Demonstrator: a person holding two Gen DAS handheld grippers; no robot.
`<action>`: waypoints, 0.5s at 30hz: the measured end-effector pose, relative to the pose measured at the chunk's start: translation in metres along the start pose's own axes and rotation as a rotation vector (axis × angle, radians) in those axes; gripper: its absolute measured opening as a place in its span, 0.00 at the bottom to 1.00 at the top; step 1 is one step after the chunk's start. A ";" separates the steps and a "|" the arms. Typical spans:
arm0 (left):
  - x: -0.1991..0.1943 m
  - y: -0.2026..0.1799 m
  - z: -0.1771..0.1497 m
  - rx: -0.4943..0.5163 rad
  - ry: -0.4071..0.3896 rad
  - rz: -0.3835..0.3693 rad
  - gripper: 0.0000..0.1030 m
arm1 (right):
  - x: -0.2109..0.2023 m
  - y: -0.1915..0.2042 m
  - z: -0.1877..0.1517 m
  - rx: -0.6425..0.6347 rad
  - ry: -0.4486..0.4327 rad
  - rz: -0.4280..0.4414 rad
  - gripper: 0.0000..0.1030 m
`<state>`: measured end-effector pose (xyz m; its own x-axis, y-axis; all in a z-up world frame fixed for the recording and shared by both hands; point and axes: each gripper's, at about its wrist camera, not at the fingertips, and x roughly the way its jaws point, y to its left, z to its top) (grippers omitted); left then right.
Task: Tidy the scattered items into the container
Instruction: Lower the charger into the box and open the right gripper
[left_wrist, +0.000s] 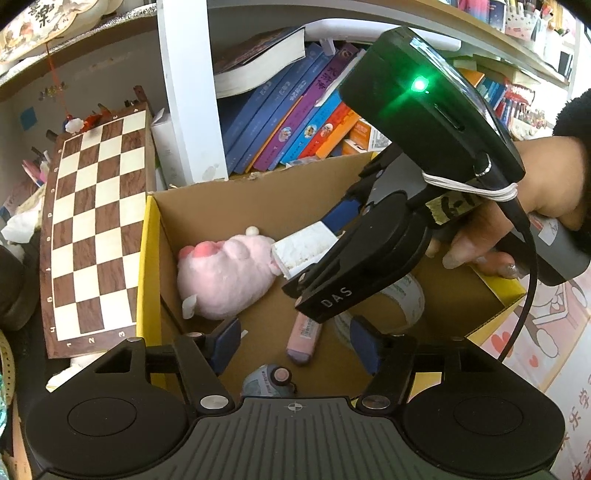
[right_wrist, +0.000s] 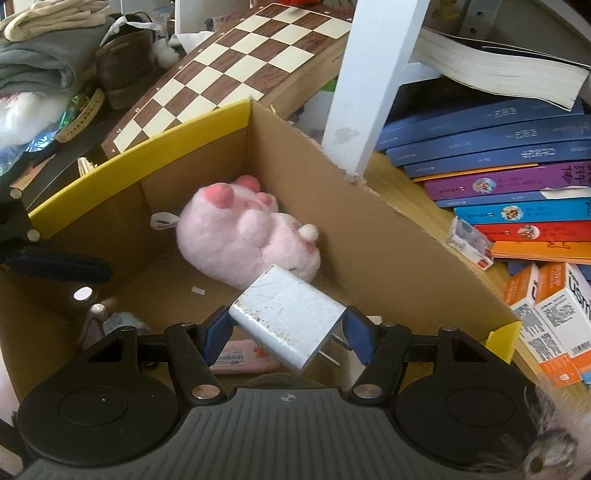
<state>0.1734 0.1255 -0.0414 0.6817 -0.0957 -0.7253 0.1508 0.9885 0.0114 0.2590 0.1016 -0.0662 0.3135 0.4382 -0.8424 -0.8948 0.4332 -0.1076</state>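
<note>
A cardboard box with yellow-edged flaps holds a pink plush paw, a pink tube, a tape roll and a small bottle. My right gripper is shut on a white charger block with metal prongs and holds it above the box floor, just in front of the plush. In the left wrist view the right gripper reaches in from the right with the white charger block touching the plush paw. My left gripper is open and empty over the cardboard box.
A chessboard leans beside the box on the left. A white shelf post and stacked books stand behind it. Orange-and-white cartons lie to the right. Clothes and a brown bag lie far left.
</note>
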 end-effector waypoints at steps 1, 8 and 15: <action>0.000 0.000 0.000 0.001 0.000 -0.001 0.65 | 0.001 0.000 0.001 0.003 0.002 0.004 0.62; 0.000 -0.001 0.001 0.007 -0.001 -0.003 0.65 | 0.004 0.001 0.003 0.008 0.016 0.025 0.62; -0.002 -0.002 0.003 0.010 -0.004 0.001 0.65 | 0.003 0.001 0.002 0.017 0.021 0.032 0.62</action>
<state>0.1738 0.1236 -0.0382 0.6844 -0.0952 -0.7229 0.1573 0.9874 0.0189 0.2594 0.1051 -0.0672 0.2777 0.4354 -0.8564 -0.8987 0.4326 -0.0715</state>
